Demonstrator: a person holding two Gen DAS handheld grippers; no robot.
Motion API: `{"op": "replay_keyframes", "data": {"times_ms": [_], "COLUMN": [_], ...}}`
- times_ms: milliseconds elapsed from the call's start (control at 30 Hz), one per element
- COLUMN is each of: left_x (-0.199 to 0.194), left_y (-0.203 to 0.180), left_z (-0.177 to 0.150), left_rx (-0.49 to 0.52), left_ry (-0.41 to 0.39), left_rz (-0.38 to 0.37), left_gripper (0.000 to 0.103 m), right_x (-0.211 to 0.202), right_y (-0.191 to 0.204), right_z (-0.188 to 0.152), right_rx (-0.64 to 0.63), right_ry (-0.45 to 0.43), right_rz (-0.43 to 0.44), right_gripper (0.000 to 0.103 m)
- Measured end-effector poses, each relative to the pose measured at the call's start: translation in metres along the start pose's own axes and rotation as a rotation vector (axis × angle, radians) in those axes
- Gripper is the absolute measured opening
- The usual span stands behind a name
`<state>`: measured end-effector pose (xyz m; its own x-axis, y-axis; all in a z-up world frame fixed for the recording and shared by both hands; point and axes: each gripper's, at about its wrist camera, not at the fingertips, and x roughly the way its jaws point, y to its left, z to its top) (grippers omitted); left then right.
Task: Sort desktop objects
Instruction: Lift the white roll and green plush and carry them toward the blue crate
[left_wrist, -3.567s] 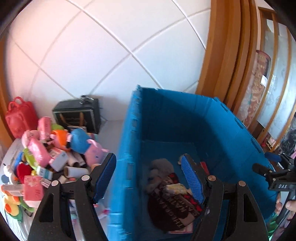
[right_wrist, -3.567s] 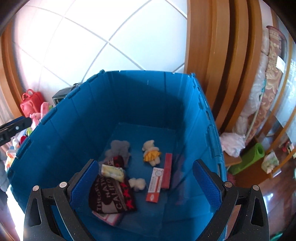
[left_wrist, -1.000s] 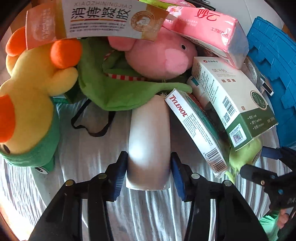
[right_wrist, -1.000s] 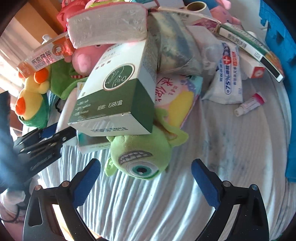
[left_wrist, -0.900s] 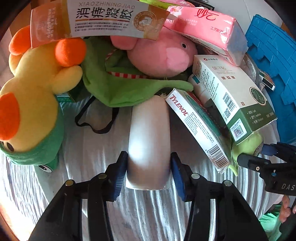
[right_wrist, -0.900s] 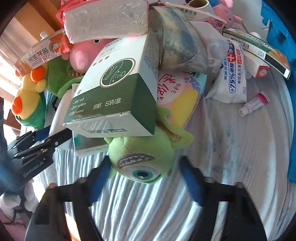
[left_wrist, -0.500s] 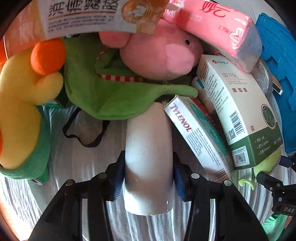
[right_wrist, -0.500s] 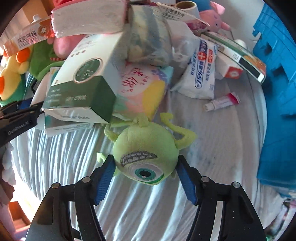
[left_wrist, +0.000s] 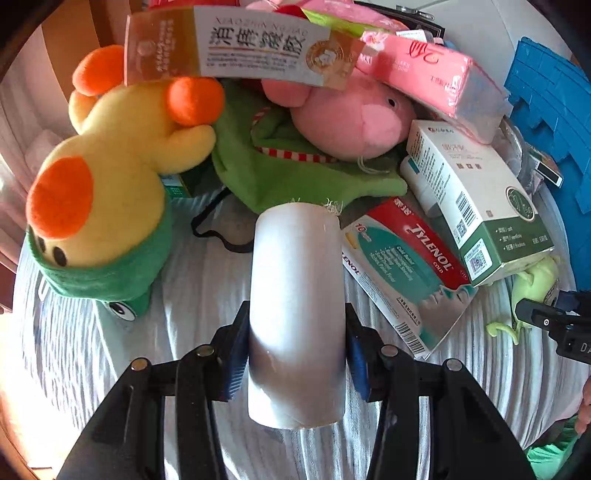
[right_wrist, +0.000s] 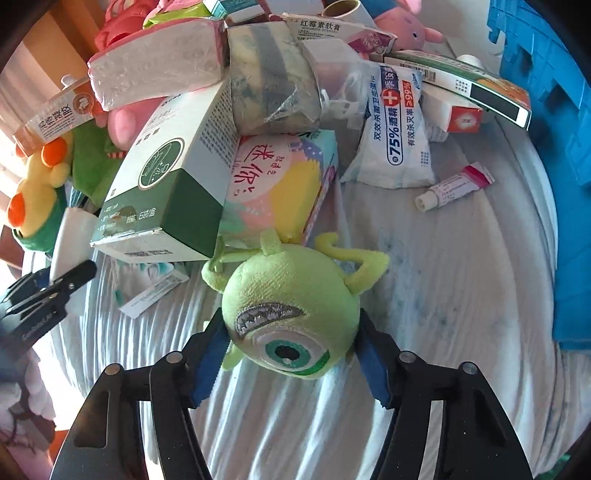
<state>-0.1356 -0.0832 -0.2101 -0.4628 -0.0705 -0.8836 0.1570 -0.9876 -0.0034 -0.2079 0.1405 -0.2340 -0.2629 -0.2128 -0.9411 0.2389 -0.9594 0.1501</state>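
The left hand-held gripper is clenched on a white roll, its blue pads pressing both sides. The roll's far end points at the green cloth under a pink plush pig; a Tylenol box lies just right of it, a yellow plush duck to the left. The right hand-held gripper is closing around a green one-eyed plush, pads touching its sides, near a green-and-white box, on the striped grey cloth.
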Motion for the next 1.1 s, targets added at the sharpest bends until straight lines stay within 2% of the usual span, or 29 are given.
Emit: {"op": "replay_keyframes", "data": {"times_ms": [133, 233, 267, 433, 533, 833, 1100], "left_x": [-0.033, -0.059, -0.071, -0.109, -0.128, -0.182, -0.235], "left_y": [0.006, 0.016, 0.01, -0.008, -0.024, -0.11, -0.216], "left_z": [0.007, 0.014, 0.013, 0.045, 0.047, 0.074, 0.108], "left_rx": [-0.008, -0.004, -0.001, 0.039, 0.073, 0.177, 0.262], "left_ry": [-0.083, -0.158, -0.182, -0.299, -0.358, -0.489, -0.621], "left_rz": [0.005, -0.014, -0.022, -0.076, -0.109, -0.216, -0.293], "left_gripper": [0.045, 0.045, 0.045, 0.045, 0.045, 0.045, 0.045], "right_x": [-0.025, -0.061, -0.073, -0.135, -0.169, -0.276, -0.347], "right_y": [0.003, 0.007, 0.013, 0.006, 0.005, -0.023, -0.094], "right_z": [-0.001, 0.0, -0.007, 0.017, 0.02, 0.025, 0.026], "right_rx": [-0.001, -0.017, -0.019, -0.037, -0.05, -0.052, -0.011], "right_ry": [-0.056, -0.143, -0.169, -0.324, -0.419, -0.652, -0.785], "right_rz": [0.016, 0.015, 0.013, -0.003, -0.016, -0.094, -0.176], "right_gripper": [0.063, 0.063, 0.063, 0.063, 0.063, 0.063, 0.063]}}
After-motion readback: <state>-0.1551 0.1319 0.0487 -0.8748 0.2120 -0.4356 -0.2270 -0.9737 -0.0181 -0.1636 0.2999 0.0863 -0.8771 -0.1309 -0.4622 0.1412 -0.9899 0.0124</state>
